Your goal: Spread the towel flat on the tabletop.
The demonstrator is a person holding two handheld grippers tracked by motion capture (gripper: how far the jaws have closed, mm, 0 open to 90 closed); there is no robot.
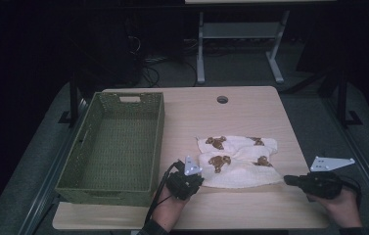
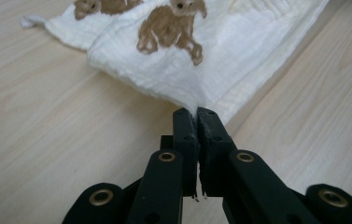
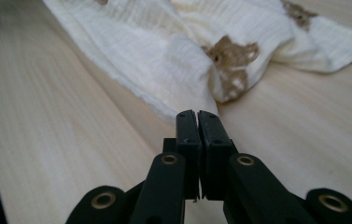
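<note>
A white cloth (image 1: 238, 161) printed with brown bears lies rumpled on the right half of the wooden table (image 1: 250, 210). My left gripper (image 1: 201, 179) sits at the cloth's near left corner. In the left gripper view its jaws (image 2: 197, 112) are shut, and the cloth (image 2: 211, 46) is pinched to a point between their tips. My right gripper (image 1: 287, 180) is at the near right corner, low over the table. In the right gripper view its jaws (image 3: 197, 113) are shut, with a raised fold of the cloth (image 3: 164, 46) running down into their tips.
A green woven basket (image 1: 158, 142) with nothing in it stands on the left side of the table, close to my left hand. A round cable hole (image 1: 222, 99) is near the far edge. Behind the table stand the white legs of another desk (image 1: 200, 54).
</note>
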